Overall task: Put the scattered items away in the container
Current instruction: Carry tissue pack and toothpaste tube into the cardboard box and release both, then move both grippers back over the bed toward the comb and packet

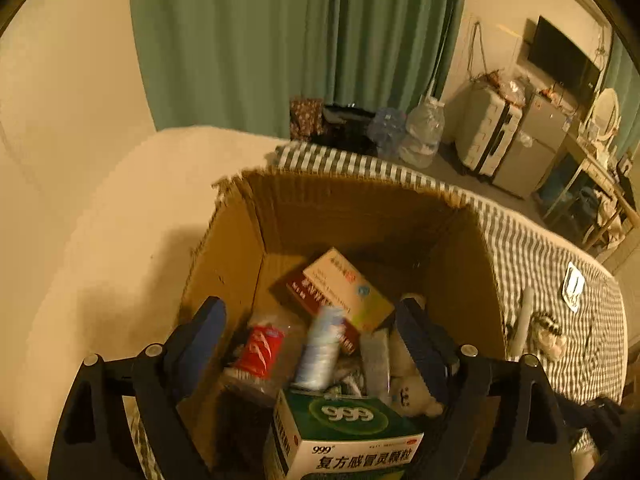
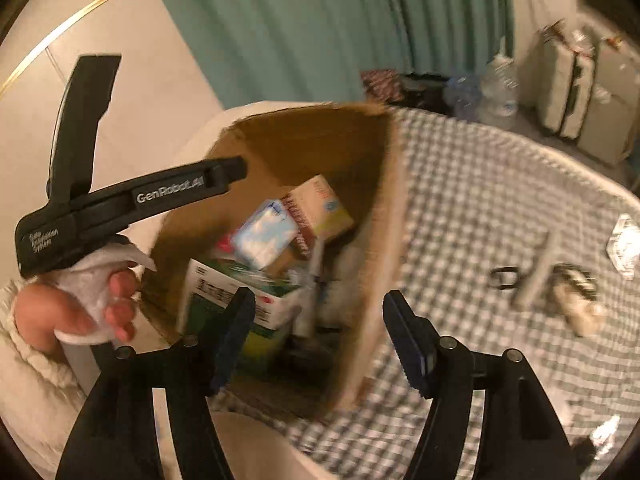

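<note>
Nearest the left wrist camera sits a green-and-white cardboard medicine box marked 999 [image 1: 344, 436], lying in the open brown cardboard carton [image 1: 236, 240] that serves as the container. The left hand-held gripper [image 1: 316, 332] hangs over the carton mouth with its blue-padded fingers spread wide and nothing between them; a blurred pale-blue and white packet [image 1: 320, 352] lies just below, along with a red packet [image 1: 260, 350], a cream-and-red medicine box [image 1: 340, 284] and a small white plush toy [image 1: 412, 392].

Scattered items remain on the grey-and-white checked bedspread [image 2: 480, 200] to the right of the carton: a grey stick-like tube [image 2: 536, 276], a small black ring-shaped thing [image 2: 505, 278], a furry cream-and-dark soft toy [image 2: 576, 300] and a clear wrapped packet [image 2: 624, 246]. All look light. The tube seems stiff and is likely best pinched across its middle; the toy should squash, so a grip round its body would probably hold (motion blur hides finer detail).

The right hand-held gripper [image 2: 318, 340] is wide open and empty, held above the carton's near right wall. The person's left hand [image 2: 80, 308] grips the other tool's handle through a white cloth.
</note>
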`<action>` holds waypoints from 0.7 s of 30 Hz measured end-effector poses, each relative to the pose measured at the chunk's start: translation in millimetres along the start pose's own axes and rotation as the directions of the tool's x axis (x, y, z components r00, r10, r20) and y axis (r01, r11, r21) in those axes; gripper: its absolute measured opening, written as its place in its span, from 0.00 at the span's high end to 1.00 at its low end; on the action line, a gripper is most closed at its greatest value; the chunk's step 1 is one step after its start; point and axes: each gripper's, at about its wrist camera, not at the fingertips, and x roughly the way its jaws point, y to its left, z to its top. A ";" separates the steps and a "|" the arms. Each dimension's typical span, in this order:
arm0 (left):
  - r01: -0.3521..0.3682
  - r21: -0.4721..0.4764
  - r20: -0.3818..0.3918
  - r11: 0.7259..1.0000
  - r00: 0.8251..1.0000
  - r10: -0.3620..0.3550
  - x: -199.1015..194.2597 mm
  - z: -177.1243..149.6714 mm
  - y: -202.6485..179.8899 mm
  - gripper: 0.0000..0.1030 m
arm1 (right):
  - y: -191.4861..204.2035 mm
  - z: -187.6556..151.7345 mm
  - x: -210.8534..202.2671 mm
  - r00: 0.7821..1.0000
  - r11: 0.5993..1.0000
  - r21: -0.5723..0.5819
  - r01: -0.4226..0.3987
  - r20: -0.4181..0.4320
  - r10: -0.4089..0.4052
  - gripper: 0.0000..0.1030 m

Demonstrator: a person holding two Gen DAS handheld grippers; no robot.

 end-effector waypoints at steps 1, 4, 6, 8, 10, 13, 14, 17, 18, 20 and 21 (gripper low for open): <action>-0.002 0.002 -0.006 1.000 1.000 0.002 -2.5 -3.1 -2.2 0.12 | -6.5 -0.8 -3.5 1.000 1.000 0.005 0.014 0.006 -0.014 0.36; 0.004 0.008 0.002 1.000 1.000 -0.004 -18.3 -14.6 -11.2 0.07 | -30.6 -13.2 -30.2 0.997 0.996 0.055 0.063 0.038 -0.065 0.36; 0.009 0.017 0.017 1.000 1.000 -0.009 -32.3 -22.5 -21.5 0.04 | -45.9 -15.8 -47.0 0.993 0.991 0.087 0.097 0.058 -0.102 0.36; 0.031 0.033 0.037 0.999 0.999 -0.033 -49.7 -30.6 -36.8 0.04 | -68.0 -24.1 -72.4 0.983 0.980 0.129 0.148 0.088 -0.160 0.36; 0.046 0.051 0.053 0.998 0.997 -0.049 -64.2 -37.4 -53.9 0.03 | -89.5 -31.2 -97.4 0.971 0.968 0.165 0.187 0.115 -0.207 0.36; 0.071 0.082 0.086 0.994 0.993 -0.078 -84.2 -54.2 -85.8 0.00 | -121.1 -44.1 -133.4 0.948 0.940 0.223 0.256 0.130 -0.290 0.34; 0.082 0.091 0.097 0.992 0.991 -0.091 -90.1 -62.1 -98.9 0.00 | -133.3 -47.7 -142.3 0.941 0.931 0.238 0.278 0.128 -0.314 0.34; 0.115 0.103 0.118 0.988 0.985 -0.127 -97.8 -83.4 -138.7 0.00 | -166.8 -65.8 -164.2 0.928 0.905 0.294 0.308 0.117 -0.354 0.33; 0.120 0.107 0.119 0.987 0.984 -0.132 -97.8 -89.1 -150.8 0.00 | -180.9 -74.5 -170.7 0.923 0.893 0.320 0.317 0.112 -0.368 0.33; 0.129 0.113 0.121 0.985 0.982 -0.143 -95.5 -104.9 -176.9 0.00 | -201.8 -89.5 -178.6 0.917 0.875 0.353 0.331 0.101 -0.387 0.33; 0.139 0.120 0.124 0.983 0.980 -0.154 -93.5 -113.2 -189.9 0.00 | -209.0 -97.2 -183.1 0.915 0.868 0.369 0.333 0.096 -0.392 0.33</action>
